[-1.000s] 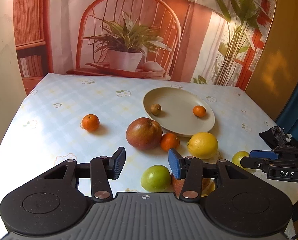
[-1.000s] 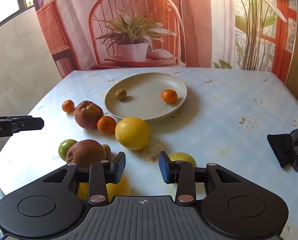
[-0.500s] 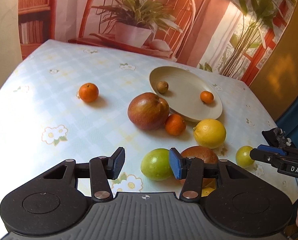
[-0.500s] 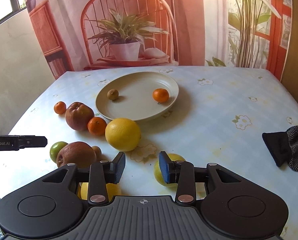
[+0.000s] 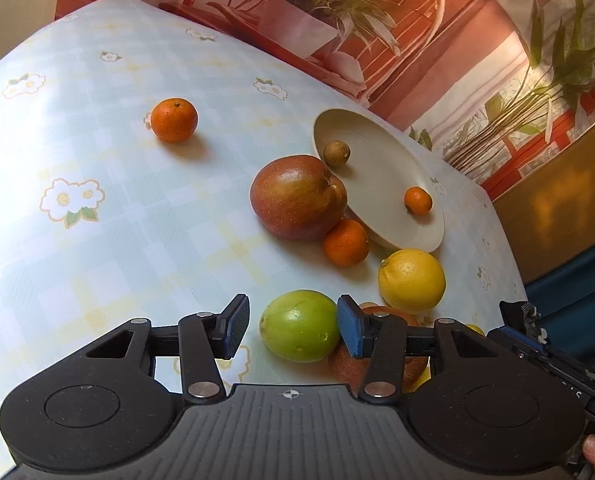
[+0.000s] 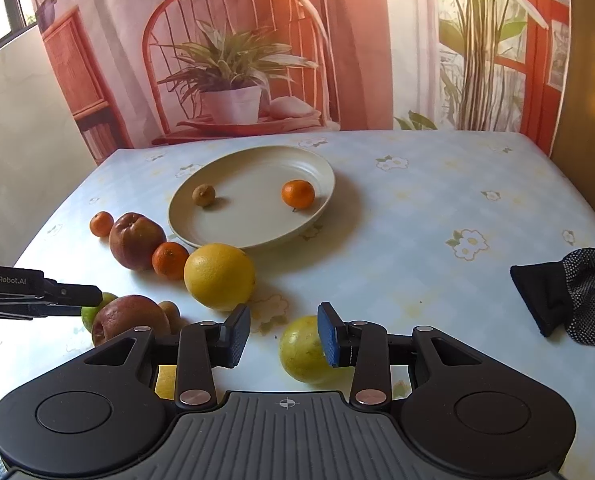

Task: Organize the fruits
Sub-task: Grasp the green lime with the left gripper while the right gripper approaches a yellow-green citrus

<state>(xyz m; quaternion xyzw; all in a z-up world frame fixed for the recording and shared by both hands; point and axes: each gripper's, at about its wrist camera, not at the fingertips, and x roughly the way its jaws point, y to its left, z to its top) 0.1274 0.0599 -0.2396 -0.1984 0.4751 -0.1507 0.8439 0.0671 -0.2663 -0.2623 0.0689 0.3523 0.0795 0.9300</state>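
Currently: table point(image 6: 417, 216) with floral cloth fills both views. Cream plate point(image 6: 253, 196) sits upper centre of the right wrist frame, holding a small brown fruit point(image 6: 204, 195) on its left and a small mandarin point(image 6: 298, 194) on its right, well apart.

Left gripper point(image 5: 289, 328): jaws wide open, gripping nothing. Green apple point(image 5: 300, 325) lies between them, bottom centre of the left wrist frame, against the right pad, clear gap to the left pad. Cannot tell whether that pad actually touches it.

Right gripper point(image 6: 283, 336): jaws wide open, nothing held. Yellow-green fruit point(image 6: 303, 350) sits partly behind the right pad, lower centre of the frame.

Loose fruit left of the plate: large red apple point(image 5: 297, 198) touching the plate rim, mandarin point(image 5: 346, 242) just below it, lemon point(image 5: 412, 280) lower right, second red apple point(image 6: 129, 318) behind the left gripper's right finger. Lone mandarin point(image 5: 174, 120) upper left, well apart from the rest.

Black dotted glove point(image 6: 569, 296) at the right edge of the right wrist frame.
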